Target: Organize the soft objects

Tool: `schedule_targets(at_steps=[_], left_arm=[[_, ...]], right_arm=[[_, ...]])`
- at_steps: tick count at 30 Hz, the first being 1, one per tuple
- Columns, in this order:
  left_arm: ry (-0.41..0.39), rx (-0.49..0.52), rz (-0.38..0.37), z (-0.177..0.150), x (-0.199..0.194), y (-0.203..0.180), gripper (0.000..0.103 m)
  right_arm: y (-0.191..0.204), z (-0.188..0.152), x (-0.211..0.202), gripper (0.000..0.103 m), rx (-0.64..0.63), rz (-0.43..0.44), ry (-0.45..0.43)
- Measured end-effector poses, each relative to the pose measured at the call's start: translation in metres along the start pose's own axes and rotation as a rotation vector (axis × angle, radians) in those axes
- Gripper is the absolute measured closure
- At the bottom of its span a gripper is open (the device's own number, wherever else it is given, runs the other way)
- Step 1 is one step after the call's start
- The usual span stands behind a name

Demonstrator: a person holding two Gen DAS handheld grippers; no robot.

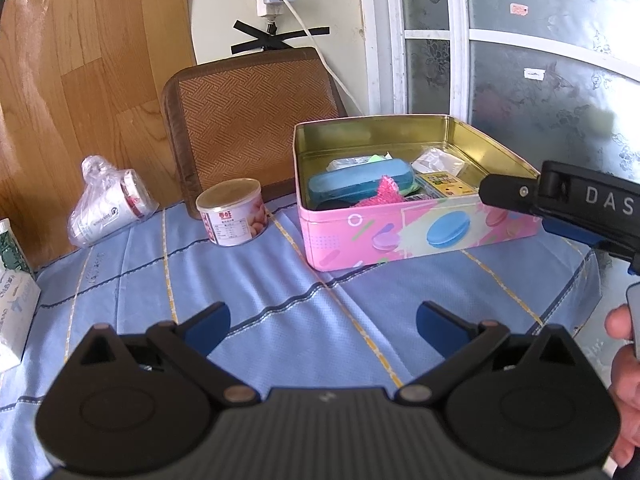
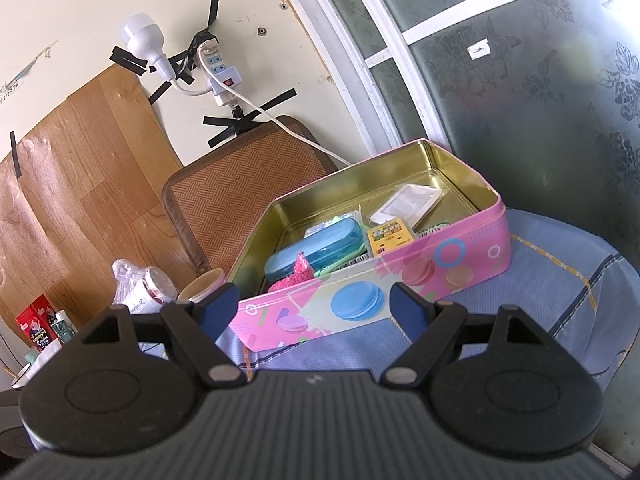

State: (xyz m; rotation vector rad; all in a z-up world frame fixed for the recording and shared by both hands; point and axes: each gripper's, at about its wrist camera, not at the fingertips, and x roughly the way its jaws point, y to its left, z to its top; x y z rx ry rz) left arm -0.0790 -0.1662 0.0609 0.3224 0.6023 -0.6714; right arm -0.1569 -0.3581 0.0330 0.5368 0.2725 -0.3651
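In the pink tin [image 2: 400, 276]: pink cloth [image 2: 298, 272], likely light, limp; pinch its raised peak. Left claw [image 1: 322, 320] and right claw [image 2: 312, 306] released, empty.

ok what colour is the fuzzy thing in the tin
Bright pink: the fuzzy cloth lies against the teal case in the pink tin. Clearest in the left wrist view.

The white letters "DAS" read clearly on the black arm of the right gripper [image 1: 576, 202], cut off at the frame edge. The round tin can with a pink and white label [image 1: 231, 213] carries red Chinese characters above fine print, too small to read. The white jar wrapped in clear plastic [image 1: 110, 206] shows grey lettering, possibly a brand name, but illegible. The yellow printed card box [image 2: 390, 236] bears small unreadable print.
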Motion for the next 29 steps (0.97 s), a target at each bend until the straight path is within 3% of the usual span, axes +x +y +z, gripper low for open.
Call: schedule_targets(at_steps=[21,29], left_arm=[[-0.01,-0.007,-0.013,0.002,-0.002,-0.001,0.0],[-0.067,0.017,-0.048,0.0,-0.012,-0.006,0.0]], right_arm=[[0.004,0.004,0.0,0.018,-0.018,0.003,-0.007],[0.003,0.005,0.001,0.018,-0.028,0.0,-0.011]])
